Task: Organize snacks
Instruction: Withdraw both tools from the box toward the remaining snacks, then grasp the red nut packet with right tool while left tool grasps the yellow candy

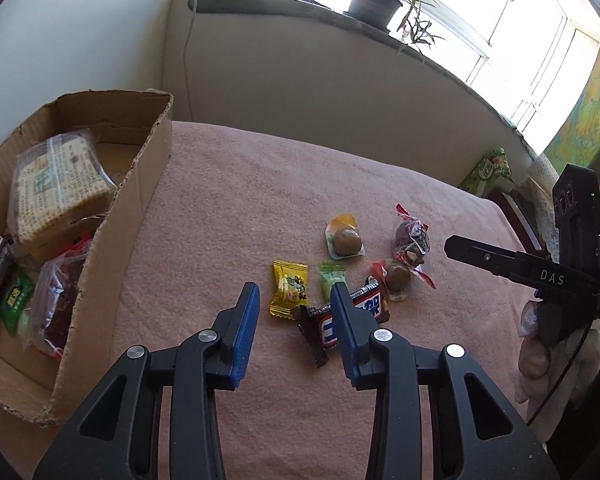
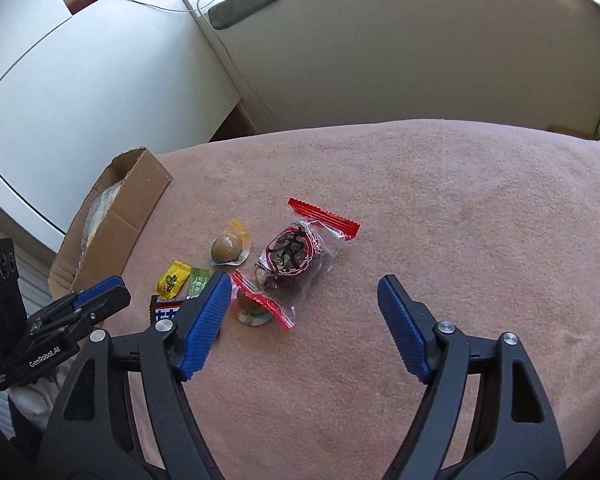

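Observation:
Loose snacks lie on a pink towel point(image 1: 260, 200): a yellow candy point(image 1: 290, 288), a green candy point(image 1: 332, 278), a dark chocolate bar point(image 1: 366, 306), a packed egg point(image 1: 346, 240), a small brown ball in a red-edged packet point(image 1: 398, 278) and a clear red-topped date packet point(image 2: 296, 256). My left gripper point(image 1: 295, 292) hangs open just short of the yellow candy, its right finger covering part of the chocolate bar. My right gripper point(image 2: 304, 278) stands open on the near side of the date packet, holding nothing. At the left is a cardboard box point(image 1: 152, 184) with several snacks inside.
A cracker pack point(image 1: 60, 188) fills the back of the box. A potted plant point(image 1: 374, 2) stands on the windowsill behind the table. A green carton point(image 1: 488, 168) sits past the table's right end. A gloved hand point(image 1: 540, 344) holds the right gripper's handle.

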Available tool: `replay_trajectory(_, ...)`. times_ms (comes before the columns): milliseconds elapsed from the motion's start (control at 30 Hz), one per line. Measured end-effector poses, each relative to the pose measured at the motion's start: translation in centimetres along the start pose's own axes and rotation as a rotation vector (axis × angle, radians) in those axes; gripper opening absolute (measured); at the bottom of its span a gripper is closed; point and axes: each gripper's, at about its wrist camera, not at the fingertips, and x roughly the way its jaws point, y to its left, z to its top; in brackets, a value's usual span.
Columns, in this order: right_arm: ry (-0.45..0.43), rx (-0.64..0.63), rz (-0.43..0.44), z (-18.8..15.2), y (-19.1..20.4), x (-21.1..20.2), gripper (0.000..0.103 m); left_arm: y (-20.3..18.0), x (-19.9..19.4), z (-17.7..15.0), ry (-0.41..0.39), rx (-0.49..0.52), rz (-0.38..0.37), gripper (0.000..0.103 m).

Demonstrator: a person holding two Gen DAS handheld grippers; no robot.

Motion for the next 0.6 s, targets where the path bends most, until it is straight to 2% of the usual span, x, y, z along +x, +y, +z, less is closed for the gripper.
replay_trajectory(133,0.038,0.075,0.033,0.9,-1.0,1.5,0.068,-0.7,1.4,1.0,0.030,0.040,0.041,0.032)
replay_trajectory(200,0.053,0.091,0.038,1.3,-1.0,2.1,0.068,-0.9,2.2,1.3,0.053,0.057,0.067,0.031)
replay_trajectory(300,0.075,0.086,0.028,1.6,-0.6,3.0,0.067,-1.2,3.0,1.6,0.075,0.080,0.067,0.031)
replay_trajectory(600,0.117,0.046,-0.006,2.3,1.0,5.3,0.067,-3.5,4.3,0.8,0.122,0.181,0.108,0.031)
